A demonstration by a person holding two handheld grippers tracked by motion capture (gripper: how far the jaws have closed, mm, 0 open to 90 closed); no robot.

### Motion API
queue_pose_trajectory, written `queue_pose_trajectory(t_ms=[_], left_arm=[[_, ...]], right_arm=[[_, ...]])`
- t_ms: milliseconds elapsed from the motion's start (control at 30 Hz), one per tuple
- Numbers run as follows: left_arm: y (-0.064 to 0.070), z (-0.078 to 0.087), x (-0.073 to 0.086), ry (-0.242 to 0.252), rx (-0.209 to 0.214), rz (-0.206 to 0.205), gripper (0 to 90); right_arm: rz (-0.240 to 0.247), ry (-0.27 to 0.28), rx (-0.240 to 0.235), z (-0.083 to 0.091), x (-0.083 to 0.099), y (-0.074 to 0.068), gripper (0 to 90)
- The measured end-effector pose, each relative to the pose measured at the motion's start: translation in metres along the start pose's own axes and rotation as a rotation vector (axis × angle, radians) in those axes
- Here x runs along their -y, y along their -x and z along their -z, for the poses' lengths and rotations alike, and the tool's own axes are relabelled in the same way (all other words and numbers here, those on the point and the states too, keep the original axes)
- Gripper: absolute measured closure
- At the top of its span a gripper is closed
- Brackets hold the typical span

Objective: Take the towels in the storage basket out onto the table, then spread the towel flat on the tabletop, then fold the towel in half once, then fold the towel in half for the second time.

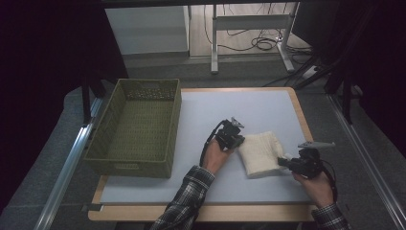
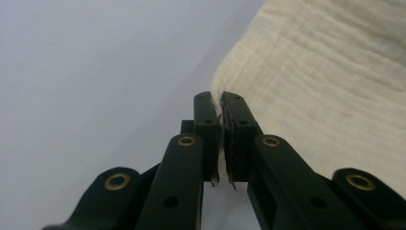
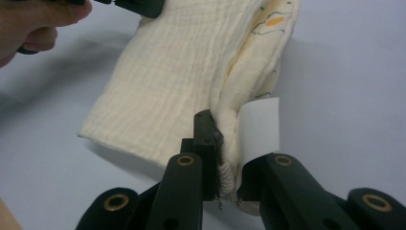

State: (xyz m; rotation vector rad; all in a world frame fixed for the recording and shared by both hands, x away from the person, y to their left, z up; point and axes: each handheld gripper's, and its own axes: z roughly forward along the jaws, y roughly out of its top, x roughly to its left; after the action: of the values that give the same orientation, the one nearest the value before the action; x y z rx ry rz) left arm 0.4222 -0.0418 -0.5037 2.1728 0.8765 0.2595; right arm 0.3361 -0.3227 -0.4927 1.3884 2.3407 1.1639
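Cloth: cream folded cloth (image 1: 260, 154) lies flat on the pale table top (image 1: 268, 108), at about 4 o'clock from the table's middle, between the two grippers.
Cloth detail: crinkled weave; the right gripper view shows layered edges with a small orange-and-grey print (image 3: 275, 21) and a white label (image 3: 259, 125) standing up from the near edge.
Left gripper: left gripper (image 2: 220, 103) is clamped on the cloth's edge, jaws pressed together with a sliver of fabric between them (in the high view it sits at the cloth's 10 o'clock corner).
Right gripper: right gripper (image 3: 225, 124) grips the cloth's folded edge beside the label, at the cloth's 3 o'clock side in the high view; jaws closed on the fabric.
Hands: left hand (image 1: 216, 155) and right hand (image 1: 317, 187) hold the grippers, plaid sleeves entering from 6 o'clock.
Basket: olive woven basket (image 1: 115, 165) stands at 9 o'clock on the table, well apart from the cloth.
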Motion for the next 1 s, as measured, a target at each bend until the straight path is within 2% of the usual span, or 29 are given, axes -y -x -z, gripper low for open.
queue_pose_trajectory(t_ms=[467, 700, 1000], left_arm=[[-0.017, 0.043, -0.003, 0.009, -0.069, -0.008, 85.6], [-0.03, 0.067, -0.005, 0.0, -0.109, -0.007, 85.5], [-0.049, 0.101, -0.008, -0.002, -0.164, -0.004, 85.4]], right_arm=[[0.048, 0.024, -0.054, -0.01, -0.026, -0.027, 82.0], [0.085, 0.038, -0.075, -0.017, -0.046, -0.047, 81.9], [0.109, 0.056, -0.114, -0.032, -0.072, -0.072, 81.9]])
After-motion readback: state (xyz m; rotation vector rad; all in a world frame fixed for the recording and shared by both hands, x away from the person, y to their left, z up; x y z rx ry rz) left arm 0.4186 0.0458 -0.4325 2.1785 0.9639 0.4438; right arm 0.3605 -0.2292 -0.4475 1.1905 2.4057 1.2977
